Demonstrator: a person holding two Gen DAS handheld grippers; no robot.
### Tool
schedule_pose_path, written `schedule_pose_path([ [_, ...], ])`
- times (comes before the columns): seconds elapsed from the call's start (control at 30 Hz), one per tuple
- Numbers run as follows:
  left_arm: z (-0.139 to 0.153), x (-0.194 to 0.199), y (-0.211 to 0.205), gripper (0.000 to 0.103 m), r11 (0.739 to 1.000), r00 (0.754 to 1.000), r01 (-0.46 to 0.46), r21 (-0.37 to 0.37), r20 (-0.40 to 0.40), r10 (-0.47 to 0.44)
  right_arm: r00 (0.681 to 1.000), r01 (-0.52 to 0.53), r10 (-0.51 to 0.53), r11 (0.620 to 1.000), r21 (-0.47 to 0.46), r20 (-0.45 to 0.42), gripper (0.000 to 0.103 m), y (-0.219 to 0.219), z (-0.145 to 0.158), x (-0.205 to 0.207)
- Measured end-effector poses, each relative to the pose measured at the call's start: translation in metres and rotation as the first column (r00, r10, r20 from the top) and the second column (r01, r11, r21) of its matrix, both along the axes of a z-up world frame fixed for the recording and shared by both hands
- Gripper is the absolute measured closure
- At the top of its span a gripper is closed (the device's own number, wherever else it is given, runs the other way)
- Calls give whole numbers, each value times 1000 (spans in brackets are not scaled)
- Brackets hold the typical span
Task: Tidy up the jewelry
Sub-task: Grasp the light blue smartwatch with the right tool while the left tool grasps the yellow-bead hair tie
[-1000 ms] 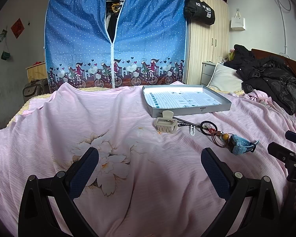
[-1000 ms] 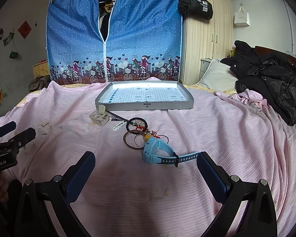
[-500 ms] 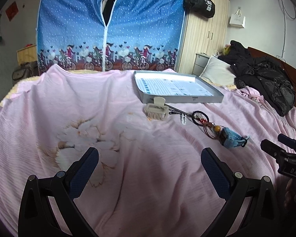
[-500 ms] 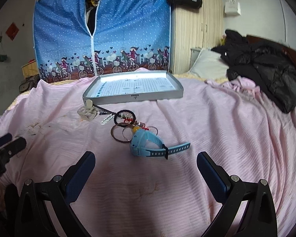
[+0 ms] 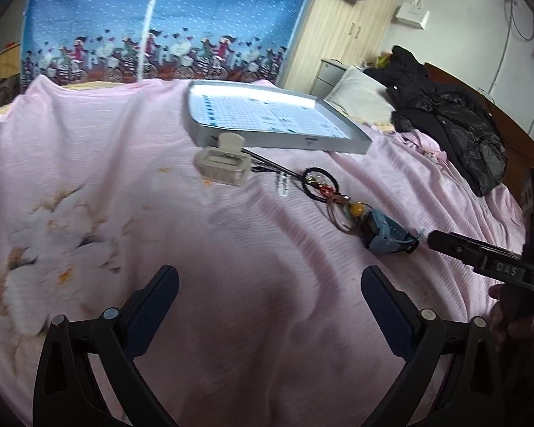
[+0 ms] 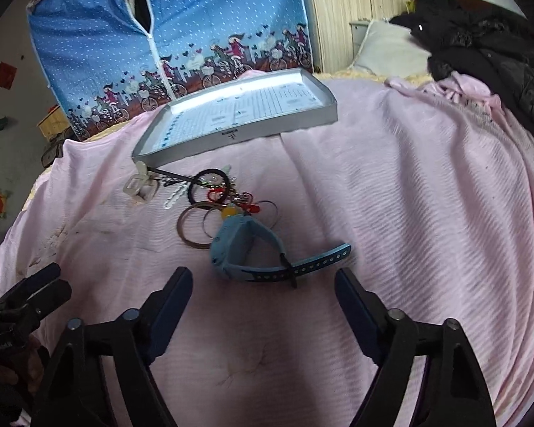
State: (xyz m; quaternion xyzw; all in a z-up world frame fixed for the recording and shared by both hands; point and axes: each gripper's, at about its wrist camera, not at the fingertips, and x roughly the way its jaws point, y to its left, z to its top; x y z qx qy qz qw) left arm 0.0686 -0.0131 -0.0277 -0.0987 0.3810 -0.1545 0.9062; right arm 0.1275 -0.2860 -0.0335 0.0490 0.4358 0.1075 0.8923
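Observation:
A blue watch (image 6: pixel 247 249) lies on the pink bedspread, just beyond my open right gripper (image 6: pixel 263 284), whose fingers are empty. Behind the watch lie metal bangles (image 6: pixel 195 226), a black hair tie (image 6: pixel 209 186), a yellow bead charm (image 6: pixel 229 211), a white hair clip (image 6: pixel 173 197) and a clear claw clip (image 6: pixel 139 185). A grey tray (image 6: pixel 231 135) sits further back. In the left wrist view the watch (image 5: pixel 386 236), the claw clip (image 5: pixel 224 162) and the tray (image 5: pixel 284 138) lie ahead and to the right of my open, empty left gripper (image 5: pixel 268 284).
Black jackets (image 5: pixel 455 121) are piled on the bed at the right beside a white pillow (image 5: pixel 359 98). A blue fabric wardrobe (image 5: pixel 160 21) and a wooden cabinet (image 5: pixel 341 32) stand behind the bed. The other gripper's black body (image 5: pixel 487 259) shows at the right edge.
Both grippers have moved forward and lower toward the bed. The right gripper has closed in on the blue watch, which now lies just ahead of its fingertips. Nothing was picked up.

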Motion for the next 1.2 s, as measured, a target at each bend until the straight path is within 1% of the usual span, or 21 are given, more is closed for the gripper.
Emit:
schedule_pose_path([
  [0.03, -2, 7, -4, 15, 1000, 1000, 18, -13, -11, -18, 1000, 6, -6, 1000, -1, -14, 36, -3, -3, 5],
  [0.1, -5, 20, -10, 28, 998, 998, 46, -40, -35, -48, 999, 15, -15, 1000, 4, -48, 51, -9, -9, 19],
  [0.13, -6, 27, -13, 31, 997, 997, 61, -54, -47, -63, 998, 14, -13, 1000, 13, -60, 54, -11, -12, 24],
  [0.17, -7, 33, -17, 36, 995, 996, 72, -66, -54, -76, 997, 8, -6, 1000, 19, -72, 56, -13, -14, 30],
  [0.2, -8, 39, -21, 44, 992, 994, 90, -83, -60, -95, 997, 3, -1, 1000, 29, -79, 56, -15, -17, 34],
  [0.27, -9, 49, -29, 55, 981, 987, 137, -135, -70, -147, 997, -17, 21, 998, 58, -79, 57, -19, -19, 41],
  [0.37, -12, 64, -43, 56, 972, 981, 157, -175, -85, -174, 996, -48, 55, 995, 90, -75, 61, -26, -20, 50],
  [0.4, -14, 68, -47, 58, 971, 980, 159, -179, -90, -177, 995, -57, 65, 993, 103, -73, 64, -28, -20, 52],
  [0.47, -16, 78, -53, 64, 972, 978, 154, -179, -110, -175, 994, -74, 82, 990, 117, -68, 66, -31, -21, 54],
  [0.6, -23, 95, -59, 68, 980, 975, 133, -146, -161, -156, 991, -106, 115, 985, 138, -63, 70, -32, -25, 56],
  [0.67, -28, 101, -60, 70, 983, 974, 125, -131, -174, -147, 990, -127, 131, 988, 89, -41, 70, -25, -24, 57],
  [0.73, -34, 106, -60, 70, 986, 974, 110, -128, -183, -132, 989, -148, 148, 989, 20, -11, 70, -17, -23, 56],
  [0.83, -39, 109, -60, 70, 989, 979, 81, -127, -177, -103, 984, -175, 175, 985, -2, -20, 70, -11, -28, 59],
  [0.93, -40, 107, -61, 70, 990, 981, 76, -120, -167, -96, 980, -192, 192, 981, -6, -61, 71, -9, -34, 61],
  [0.97, -40, 106, -61, 73, 990, 982, 77, -117, -164, -96, 978, -197, 196, 980, -5, -69, 73, -8, -35, 60],
  [1.0, -41, 105, -60, 80, 991, 982, 78, -112, -165, -96, 977, -202, 201, 979, -1, -75, 76, -8, -35, 60],
  [1.03, -41, 105, -63, 84, 991, 981, 77, -107, -168, -95, 976, -203, 203, 979, 2, -78, 78, -7, -35, 60],
  [1.1, -41, 104, -63, 93, 991, 980, 78, -109, -174, -97, 975, -202, 202, 979, 7, -88, 90, -8, -37, 60],
  [1.2, -40, 101, -63, 101, 987, 978, 90, -135, -175, -113, 971, -209, 210, 978, 19, -111, 94, -8, -40, 59],
])
